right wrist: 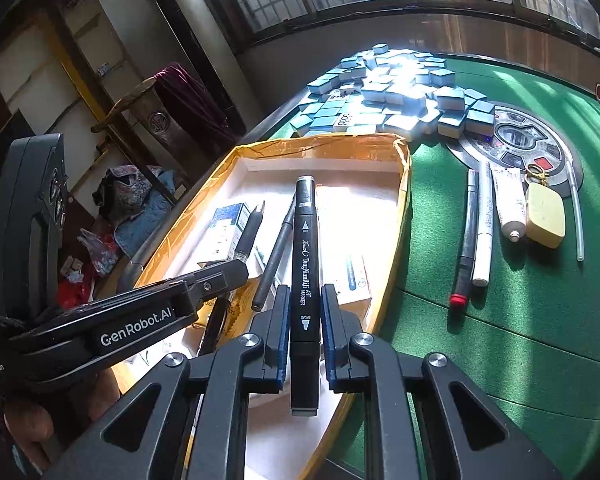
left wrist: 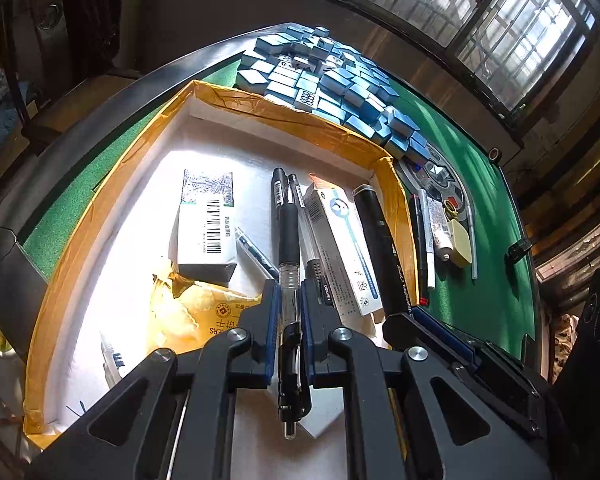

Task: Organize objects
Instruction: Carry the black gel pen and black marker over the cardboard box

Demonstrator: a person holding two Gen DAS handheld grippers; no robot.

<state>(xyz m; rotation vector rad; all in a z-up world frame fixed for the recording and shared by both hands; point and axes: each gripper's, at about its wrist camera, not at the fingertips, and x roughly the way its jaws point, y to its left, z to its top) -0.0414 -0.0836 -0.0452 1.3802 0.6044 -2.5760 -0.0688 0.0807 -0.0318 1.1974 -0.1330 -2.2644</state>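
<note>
My left gripper (left wrist: 288,286) is shut on a black gel pen (left wrist: 289,236) with a clear barrel, which points out over the white foam box (left wrist: 284,110) wrapped in yellow tape. My right gripper (right wrist: 305,292) is shut on a black art marker (right wrist: 304,240), held over the same box (right wrist: 324,146) near its right wall. In the right wrist view the left gripper (right wrist: 220,276) and its pen (right wrist: 250,236) reach in from the left. The marker (left wrist: 380,240) and a right fingertip (left wrist: 412,318) show in the left wrist view.
In the box lie a barcoded white carton (left wrist: 206,224), a long white carton (left wrist: 340,240), another pen (left wrist: 306,216) and a yellow packet (left wrist: 188,304). On the green felt to the right lie two pens (right wrist: 466,240), a white tube (right wrist: 510,204) and a yellow tag (right wrist: 544,216). Blue mahjong tiles (right wrist: 392,92) are heaped behind.
</note>
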